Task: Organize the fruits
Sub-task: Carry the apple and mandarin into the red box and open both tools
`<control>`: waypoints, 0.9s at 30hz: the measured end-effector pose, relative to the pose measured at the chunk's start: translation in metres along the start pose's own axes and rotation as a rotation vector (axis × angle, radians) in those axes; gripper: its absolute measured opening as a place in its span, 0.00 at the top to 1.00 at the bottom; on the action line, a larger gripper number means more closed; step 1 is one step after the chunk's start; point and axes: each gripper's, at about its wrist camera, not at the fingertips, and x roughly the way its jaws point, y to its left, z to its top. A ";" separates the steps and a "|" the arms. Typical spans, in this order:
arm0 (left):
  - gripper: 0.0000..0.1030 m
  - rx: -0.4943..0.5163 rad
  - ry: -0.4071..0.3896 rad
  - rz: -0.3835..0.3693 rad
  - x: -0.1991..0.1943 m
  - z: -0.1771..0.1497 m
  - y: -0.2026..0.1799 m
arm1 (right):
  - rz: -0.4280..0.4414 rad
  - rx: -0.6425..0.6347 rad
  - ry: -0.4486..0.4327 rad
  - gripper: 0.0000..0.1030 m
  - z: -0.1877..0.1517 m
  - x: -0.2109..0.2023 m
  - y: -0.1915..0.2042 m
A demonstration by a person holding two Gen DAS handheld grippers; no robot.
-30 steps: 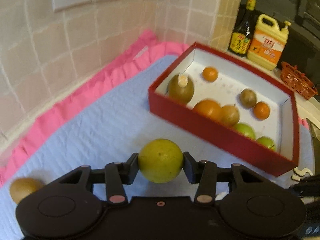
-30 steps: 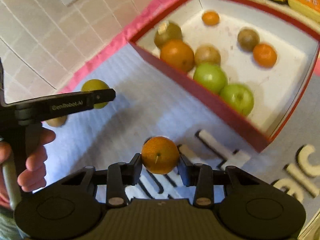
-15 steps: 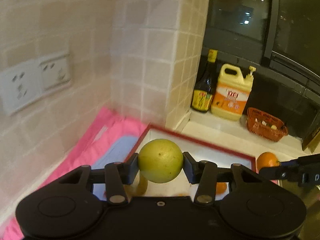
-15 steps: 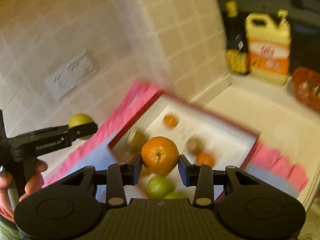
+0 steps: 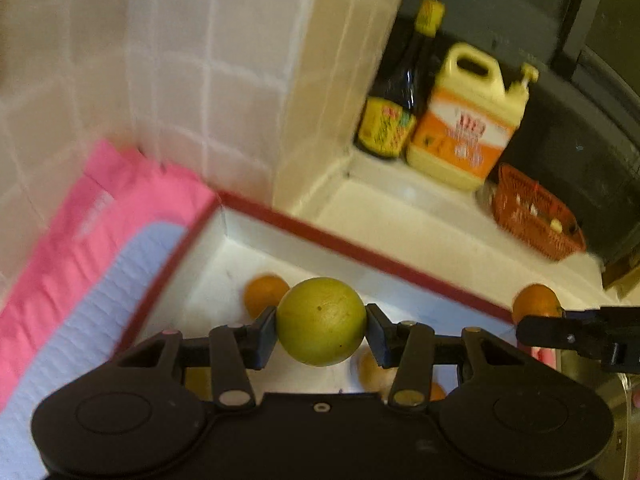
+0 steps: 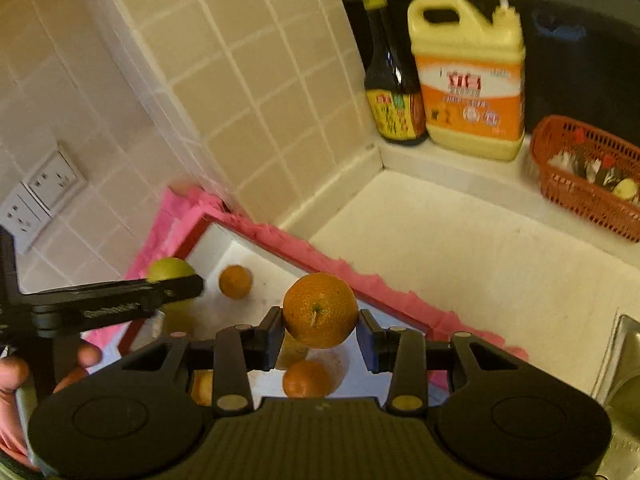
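Observation:
My left gripper [image 5: 321, 326] is shut on a yellow-green round fruit [image 5: 321, 320] and holds it above the red box [image 5: 360, 254] with a white inside. My right gripper [image 6: 320, 332] is shut on an orange [image 6: 320, 310] above the same box [image 6: 256, 238]. A small orange [image 5: 264, 294] lies in the box's far corner; it also shows in the right wrist view [image 6: 235, 281]. Another orange [image 6: 305, 378] lies below my right gripper. The right gripper with its orange [image 5: 536, 308] shows at the right of the left wrist view. The left gripper with the green fruit [image 6: 170, 270] shows at the left of the right wrist view.
A dark sauce bottle [image 6: 394, 80] and a yellow detergent jug [image 6: 470, 76] stand on the ledge behind. A red basket [image 6: 588, 176] sits to their right. Tiled walls [image 6: 240, 80] close in the left. A pink cloth [image 5: 100, 220] lies under the box. A sink edge [image 6: 624, 360] is at the right.
Both grippers have lifted from the mat and moved forward over the red box, each still holding its fruit. The views now tilt down slightly into the box's far corner.

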 end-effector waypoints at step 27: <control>0.46 0.007 0.124 0.055 0.055 -0.021 0.012 | -0.131 -0.134 0.149 0.60 -0.012 0.082 0.021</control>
